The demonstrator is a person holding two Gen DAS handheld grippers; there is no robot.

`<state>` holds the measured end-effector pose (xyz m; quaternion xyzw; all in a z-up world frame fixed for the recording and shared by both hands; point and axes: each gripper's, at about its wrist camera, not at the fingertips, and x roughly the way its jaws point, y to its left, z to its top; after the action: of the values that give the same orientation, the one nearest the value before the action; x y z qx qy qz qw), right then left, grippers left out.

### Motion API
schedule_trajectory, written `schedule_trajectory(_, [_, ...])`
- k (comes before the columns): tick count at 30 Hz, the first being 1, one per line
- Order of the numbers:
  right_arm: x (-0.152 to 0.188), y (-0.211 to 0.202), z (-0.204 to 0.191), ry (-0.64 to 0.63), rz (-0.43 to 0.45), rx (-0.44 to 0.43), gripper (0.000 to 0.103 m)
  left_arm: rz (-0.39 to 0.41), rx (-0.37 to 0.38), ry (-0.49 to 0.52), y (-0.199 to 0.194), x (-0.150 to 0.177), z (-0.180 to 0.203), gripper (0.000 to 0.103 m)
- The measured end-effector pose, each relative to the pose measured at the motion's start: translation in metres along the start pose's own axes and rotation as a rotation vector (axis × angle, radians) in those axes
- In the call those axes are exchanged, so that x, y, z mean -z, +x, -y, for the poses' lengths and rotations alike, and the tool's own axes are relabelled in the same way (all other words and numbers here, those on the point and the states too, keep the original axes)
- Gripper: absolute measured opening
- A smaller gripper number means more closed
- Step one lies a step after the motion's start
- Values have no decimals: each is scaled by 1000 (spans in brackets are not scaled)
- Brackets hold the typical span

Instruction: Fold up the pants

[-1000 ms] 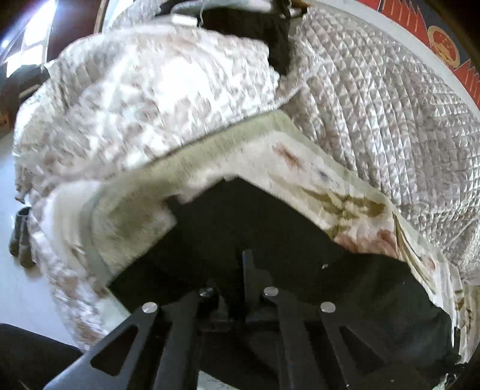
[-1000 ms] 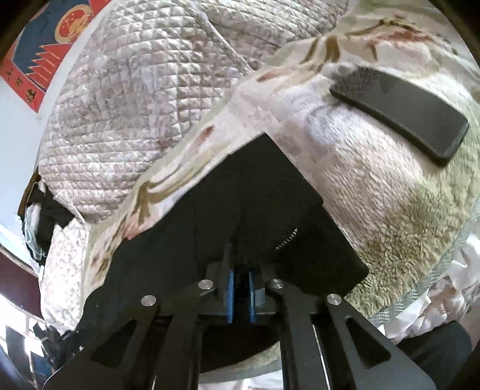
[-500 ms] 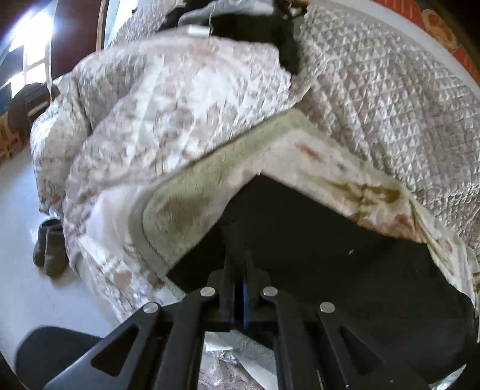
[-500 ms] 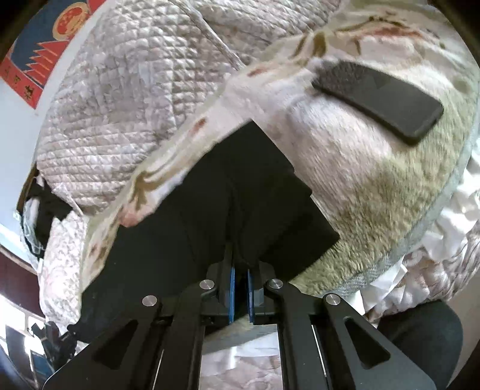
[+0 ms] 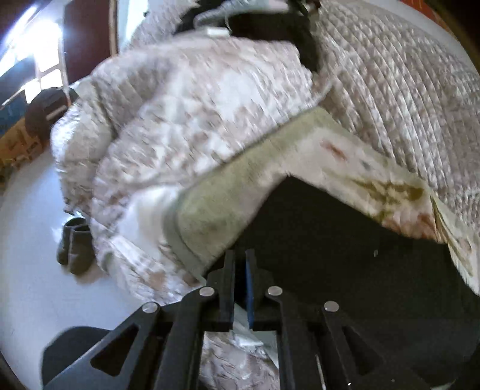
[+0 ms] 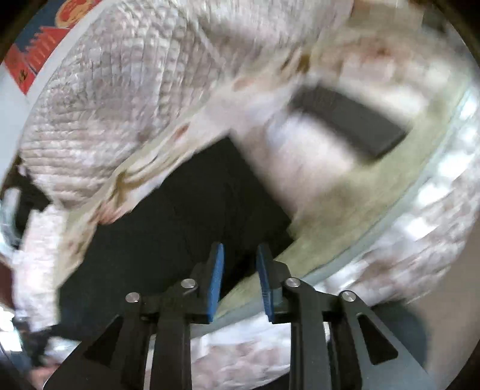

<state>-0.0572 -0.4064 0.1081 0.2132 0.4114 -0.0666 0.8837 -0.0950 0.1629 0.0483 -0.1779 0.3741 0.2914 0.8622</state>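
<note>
The black pants (image 5: 345, 255) lie folded flat on a floral fleece blanket (image 5: 345, 156) on the bed; they also show in the right wrist view (image 6: 180, 222). My left gripper (image 5: 239, 261) sits at the pants' near left corner with its jaws nearly together, a thin gap between them and no cloth in it. My right gripper (image 6: 240, 258) is at the pants' near right corner, jaws apart and empty. The right wrist view is blurred.
A dark phone (image 6: 348, 123) lies on the blanket beyond the pants' right end. Quilted bedding (image 5: 405, 90) is heaped behind. Dark clothes (image 5: 270, 27) lie at the far end. Slippers (image 5: 75, 246) stand on the pale floor at left, below the bed edge.
Both grippers let go of the pants' near edge and pulled back. The right jaws opened wide, the left only a crack. The pants now lie flat.
</note>
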Motion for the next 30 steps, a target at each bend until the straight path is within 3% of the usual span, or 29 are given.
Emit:
schedule_trajectory(2, [-7, -15, -2, -30, 81, 66, 24, 36, -8, -5, -7, -4, 1, 17])
schedule_trajectory(4, [-12, -18, -11, -90, 115, 44, 24, 57, 30, 0, -13, -5, 8, 24])
schedule_trajectory(7, [-9, 3, -32, -195, 55, -36, 24, 44, 141, 44, -16, -4, 33, 33])
schedule_trajectory(10, [8, 40, -43, -280, -66, -31, 24, -10, 264, 133, -11, 8, 62, 38])
schedule_trajectory(11, [13, 47, -40, -276, -94, -20, 24, -54, 291, 178, -5, 14, 72, 38])
schedule_trajectory(13, [11, 42, -45, -292, -66, -22, 24, -118, 307, 235, 5, 20, 85, 38])
schedule_trajectory(16, [-2, 41, -64, -347, -40, -59, 24, -127, 331, 278, 9, 19, 103, 38])
schedule_trajectory(23, [-23, 84, -117, -438, -23, -107, 24, -137, 479, 400, 20, 7, 182, 38])
schedule_trajectory(24, [-28, 93, -119, -435, -16, -97, 24, -133, 480, 412, 26, 6, 191, 38])
schedule_trajectory(27, [-38, 112, -111, -412, -29, -31, 24, -130, 355, 444, 49, 10, 198, 38])
schedule_trajectory(30, [-46, 122, -96, -370, -63, -52, 24, -135, 369, 392, 55, 2, 185, 39])
